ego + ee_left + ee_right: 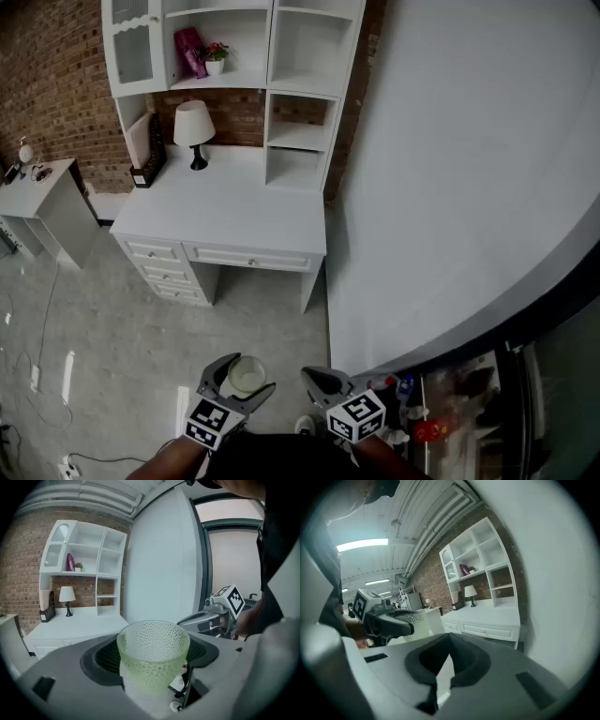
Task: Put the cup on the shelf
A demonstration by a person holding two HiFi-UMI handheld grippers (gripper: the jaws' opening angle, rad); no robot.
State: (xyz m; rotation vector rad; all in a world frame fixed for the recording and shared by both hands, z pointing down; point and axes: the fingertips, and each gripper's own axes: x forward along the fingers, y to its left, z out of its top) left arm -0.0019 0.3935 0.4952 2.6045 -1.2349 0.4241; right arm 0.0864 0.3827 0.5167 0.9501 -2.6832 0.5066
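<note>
A pale green, dimpled glass cup (152,651) stands upright between the dark pads of my left gripper (152,660), which is shut on it. In the head view the cup (247,374) and left gripper (242,384) show low at the bottom, above the grey floor. My right gripper (315,378) is beside it to the right, its jaws closed with nothing between them; its pads (461,660) meet at the tips. The white shelf unit (234,56) rises on a white desk (225,211) far ahead, against a brick wall.
On the desk are a white lamp (194,127) and a black file holder (148,164). One shelf holds a pink item (190,52) and a small potted plant (216,56). A small white side table (47,202) is at left, a white wall (450,169) at right, and cables (37,375) lie on the floor.
</note>
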